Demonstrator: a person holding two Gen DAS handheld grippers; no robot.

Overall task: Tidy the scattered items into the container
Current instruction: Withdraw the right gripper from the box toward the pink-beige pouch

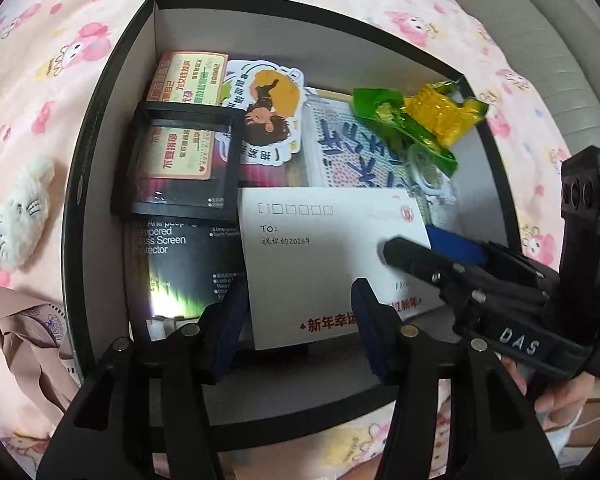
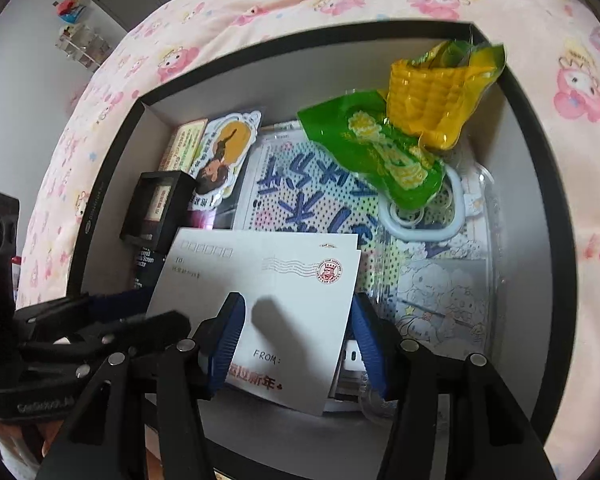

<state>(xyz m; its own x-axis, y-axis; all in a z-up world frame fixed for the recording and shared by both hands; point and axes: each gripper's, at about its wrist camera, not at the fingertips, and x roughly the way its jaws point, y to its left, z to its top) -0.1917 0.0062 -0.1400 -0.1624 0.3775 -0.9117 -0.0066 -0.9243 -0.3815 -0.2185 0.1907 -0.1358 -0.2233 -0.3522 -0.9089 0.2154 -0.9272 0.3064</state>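
A black box (image 1: 100,128) with a grey inside stands on the bed and also shows in the right wrist view (image 2: 540,184). In it lie a white postcard (image 1: 320,256) (image 2: 284,300), a corn snack bag (image 1: 424,120) (image 2: 412,128), a black screen-protector pack (image 1: 172,264), a small black frame (image 1: 180,160) and a cartoon sticker (image 1: 264,116). My left gripper (image 1: 296,320) is open over the postcard's near edge. My right gripper (image 2: 296,344) is open with the postcard between its pads, not pinched; it also shows in the left wrist view (image 1: 432,248).
A white plush toy (image 1: 16,216) and a beige pouch (image 1: 28,344) lie on the pink cartoon bedsheet (image 1: 40,60) left of the box. A clear case with a white carabiner (image 2: 424,216) lies inside the box at the right.
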